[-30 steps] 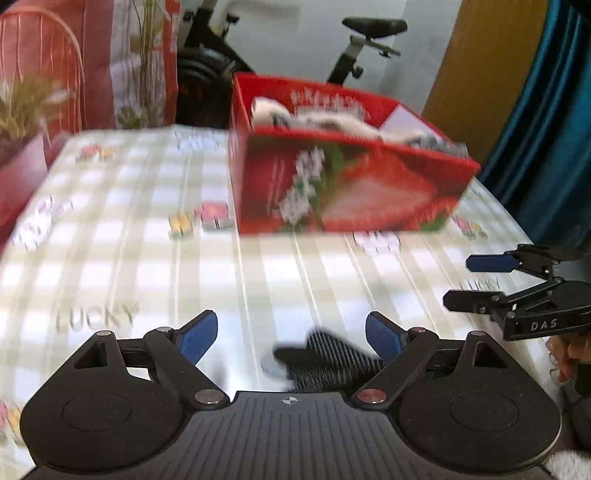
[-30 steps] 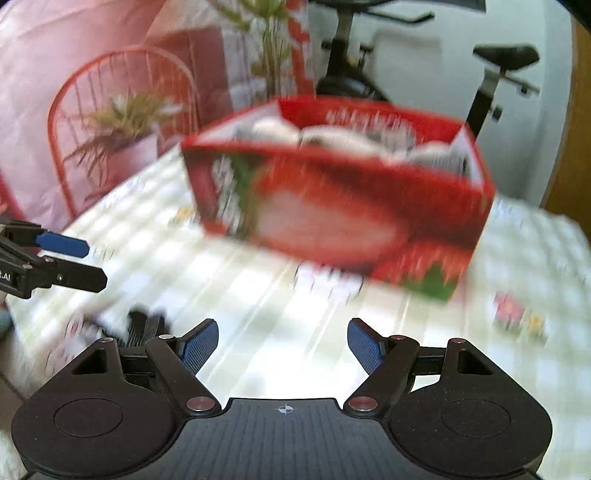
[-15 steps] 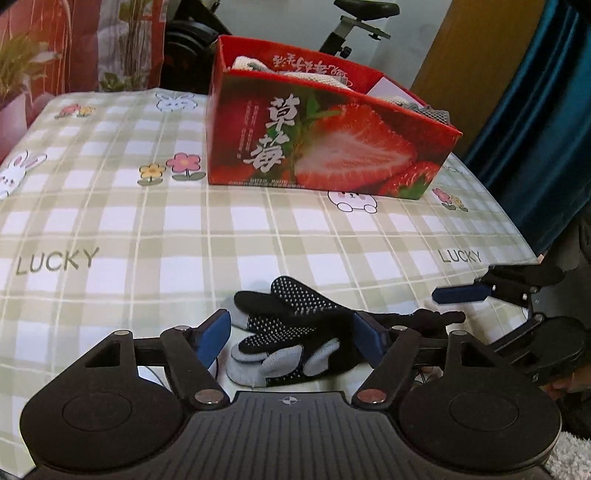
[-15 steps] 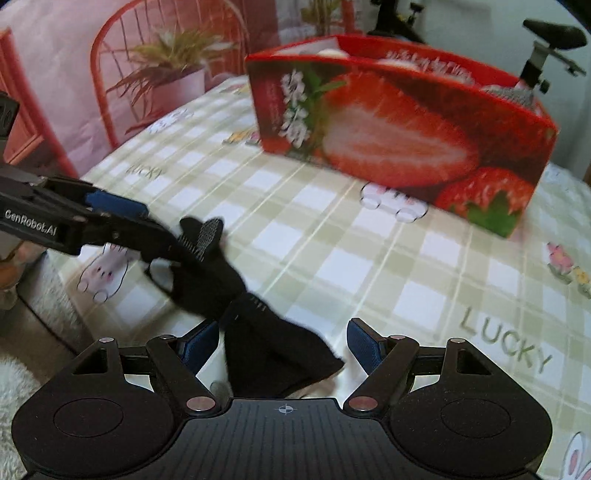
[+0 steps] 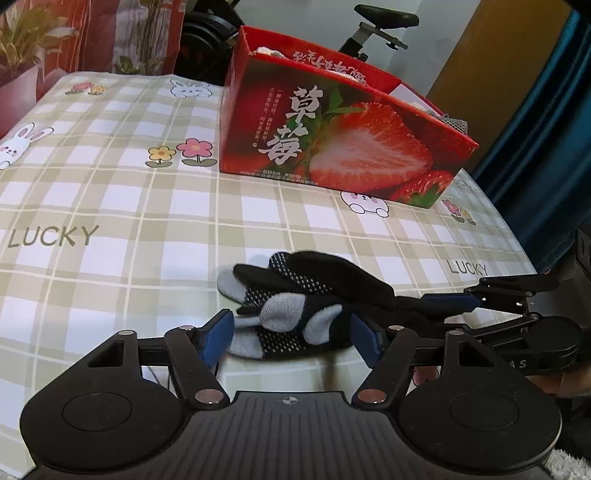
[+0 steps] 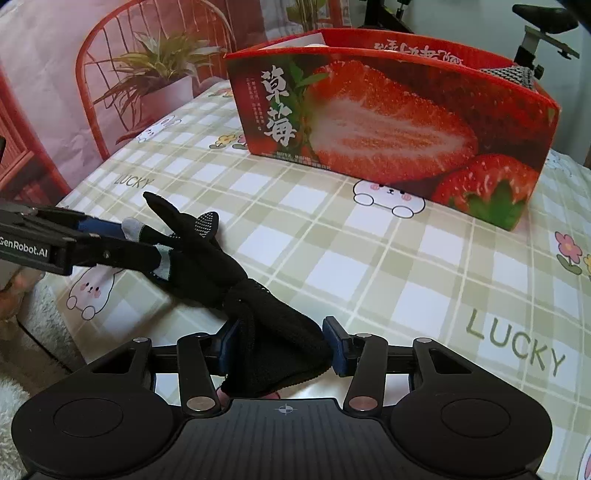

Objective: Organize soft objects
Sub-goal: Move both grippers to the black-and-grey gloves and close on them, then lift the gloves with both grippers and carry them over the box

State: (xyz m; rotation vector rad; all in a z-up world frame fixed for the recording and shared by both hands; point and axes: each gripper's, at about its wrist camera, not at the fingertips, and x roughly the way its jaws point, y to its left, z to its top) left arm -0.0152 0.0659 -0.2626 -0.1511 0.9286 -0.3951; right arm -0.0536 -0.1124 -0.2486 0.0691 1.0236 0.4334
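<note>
A black and grey glove (image 5: 295,302) lies on the checked tablecloth near its front edge. My left gripper (image 5: 291,336) is open, its blue pads on either side of the glove's finger end. My right gripper (image 6: 282,341) is open around the glove's black cuff (image 6: 280,343); it also shows in the left wrist view (image 5: 491,299). The left gripper shows in the right wrist view (image 6: 110,240), its fingers around the glove's finger end. A red strawberry box (image 5: 332,136) with soft things inside stands behind.
The tablecloth (image 5: 110,206) has flower, rabbit and LUCKY prints. A red wire chair with a potted plant (image 6: 155,74) stands to the left of the table. An exercise bike (image 5: 373,26) is behind the box. A blue curtain (image 5: 546,129) hangs right.
Both grippers have come down to the glove. The left now brackets the finger end and the right has closed in around the cuff. The glove lies more stretched out.
</note>
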